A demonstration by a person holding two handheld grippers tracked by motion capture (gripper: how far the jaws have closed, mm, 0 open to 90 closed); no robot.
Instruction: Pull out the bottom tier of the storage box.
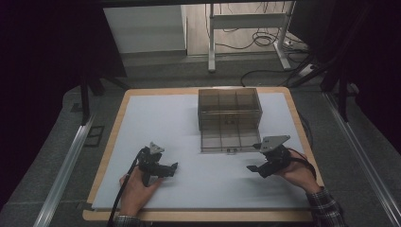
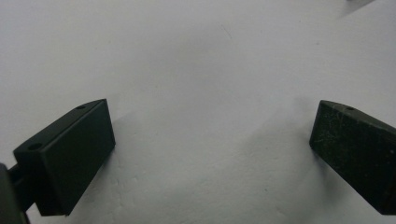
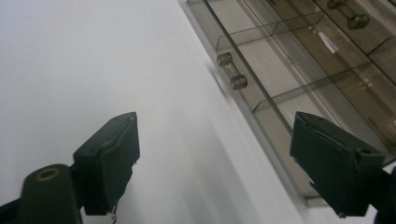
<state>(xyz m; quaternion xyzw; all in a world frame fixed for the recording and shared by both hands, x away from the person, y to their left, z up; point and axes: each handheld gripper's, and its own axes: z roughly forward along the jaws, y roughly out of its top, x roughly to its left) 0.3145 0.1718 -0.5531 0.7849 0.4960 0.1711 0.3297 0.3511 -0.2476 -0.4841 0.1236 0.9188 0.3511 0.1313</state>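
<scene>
— Where are the two grippers?

— Both sit low over the white sheet that covers the wooden table. The left gripper is in the person's left hand near the front edge, its jaws spread wide with only bare sheet between them (the left gripper view makes that plain). The right gripper, in the right hand, is also wide apart and holds nothing.

— And the box?

— A smoky see-through drawer cabinet stands at the middle of the table's far side. Its lowest drawer is pulled out toward the person, showing divided compartments. The right gripper is just beside that drawer's front right corner, not touching it.

— Anything on the drawer front?

— A small clear handle, seen in the right gripper view, ahead of the jaws.
</scene>
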